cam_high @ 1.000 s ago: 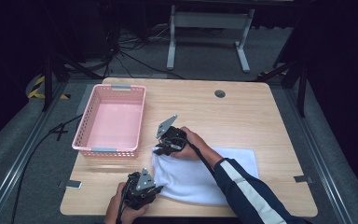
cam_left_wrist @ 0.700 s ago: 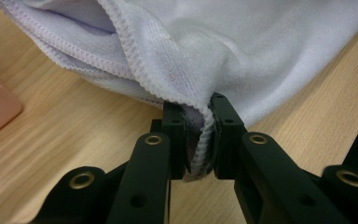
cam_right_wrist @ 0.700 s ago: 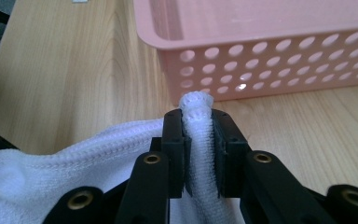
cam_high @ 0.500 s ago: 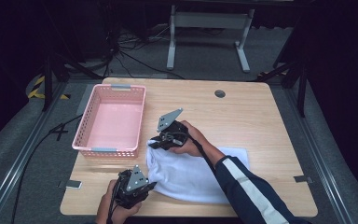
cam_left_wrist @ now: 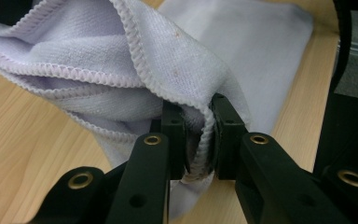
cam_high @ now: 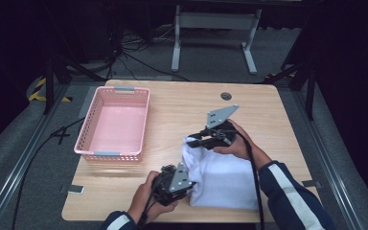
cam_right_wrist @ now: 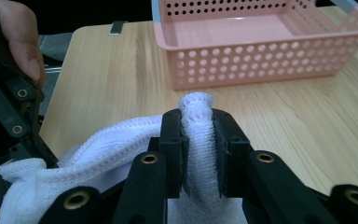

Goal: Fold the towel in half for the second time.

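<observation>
Since a second ago: both claws and their hands have shifted right and up off the surface, the towel's left edge lifted with them; what lay flat now rises in a fold.

Towel [cam_high: 223, 179]: white, stitched hem. Lies on the near right part of the surface [cam_high: 172, 112], its left edge raised and doubled toward the right. Far left corner held up near the middle of the surface; near left corner held up close to the near edge. The right part lies flat on the wood.

Left claw [cam_high: 188, 183]: clenched on the towel's near left corner. In the left gripper view the hem is bunched between both pads [cam_left_wrist: 199, 137], cloth draping away above and to the left.

Right claw [cam_high: 190, 142]: grasping the towel's far left corner, its jaws having just eased a little wider. In the right gripper view a roll of hem stands pinched between the pads [cam_right_wrist: 197, 149], its top poking above them.

Basket [cam_high: 114, 123]: pink, perforated walls, on the left part of the surface, well apart from the towel.

Surface: light wood, rounded corners, a dark round grommet [cam_high: 226, 96] near the far edge.
</observation>
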A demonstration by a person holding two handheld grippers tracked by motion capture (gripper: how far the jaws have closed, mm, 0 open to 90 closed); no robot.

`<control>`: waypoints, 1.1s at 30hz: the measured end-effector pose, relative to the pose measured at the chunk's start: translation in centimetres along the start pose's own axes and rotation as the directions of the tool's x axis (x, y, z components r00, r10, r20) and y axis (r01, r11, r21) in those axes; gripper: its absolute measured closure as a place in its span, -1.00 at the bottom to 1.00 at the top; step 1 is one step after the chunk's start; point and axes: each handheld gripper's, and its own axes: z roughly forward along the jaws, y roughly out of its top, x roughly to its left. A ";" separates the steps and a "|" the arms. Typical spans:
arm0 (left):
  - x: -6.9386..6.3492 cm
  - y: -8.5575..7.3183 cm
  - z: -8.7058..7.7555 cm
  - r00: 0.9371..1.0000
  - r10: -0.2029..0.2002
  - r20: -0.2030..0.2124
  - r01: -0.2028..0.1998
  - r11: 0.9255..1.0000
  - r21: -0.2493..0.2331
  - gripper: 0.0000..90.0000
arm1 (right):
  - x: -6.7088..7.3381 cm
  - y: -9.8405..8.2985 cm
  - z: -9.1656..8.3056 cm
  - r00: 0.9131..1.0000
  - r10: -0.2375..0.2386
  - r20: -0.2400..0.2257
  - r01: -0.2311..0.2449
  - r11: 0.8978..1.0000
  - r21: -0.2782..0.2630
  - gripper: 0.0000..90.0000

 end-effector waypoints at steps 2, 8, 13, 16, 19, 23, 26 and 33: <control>-0.2 0.6 0.6 1.000 0.013 0.017 -0.013 1.000 0.007 0.74 | 0.0 -1.6 -2.1 1.000 0.009 0.012 -0.009 1.000 0.001 0.67; -1.7 4.4 4.9 0.992 0.070 0.106 -0.072 0.997 0.010 0.72 | 0.0 -6.0 -6.8 0.995 0.072 0.068 -0.072 0.997 -0.011 0.65; -3.0 6.3 7.8 0.986 0.064 0.152 -0.065 0.998 0.001 0.55 | 0.0 -10.0 -9.8 0.984 0.129 0.123 -0.131 0.991 0.003 0.54; -3.2 6.5 7.4 0.983 0.026 0.179 -0.021 0.999 -0.028 0.18 | -0.1 -13.0 -11.2 0.969 0.173 0.178 -0.182 0.983 0.035 0.38; -2.6 5.5 5.3 0.979 0.016 0.202 -0.002 0.998 -0.068 -0.08 | -0.1 -14.9 -12.3 0.953 0.221 0.207 -0.235 0.971 0.041 0.23; -1.4 2.0 3.5 0.985 -0.024 0.173 0.027 1.000 -0.012 -0.25 | 0.9 -17.0 -14.2 0.894 0.299 0.334 -0.314 0.949 -0.008 0.07; -1.4 0.4 4.1 0.984 -0.039 0.172 0.034 0.999 0.036 -0.34 | 2.0 -16.9 -14.7 0.870 0.311 0.384 -0.329 0.944 -0.018 0.03; -1.7 -2.5 6.2 0.978 -0.143 0.152 0.132 0.988 0.081 -0.51 | 7.5 -12.9 -12.2 0.897 0.280 0.343 -0.287 0.957 -0.031 0.04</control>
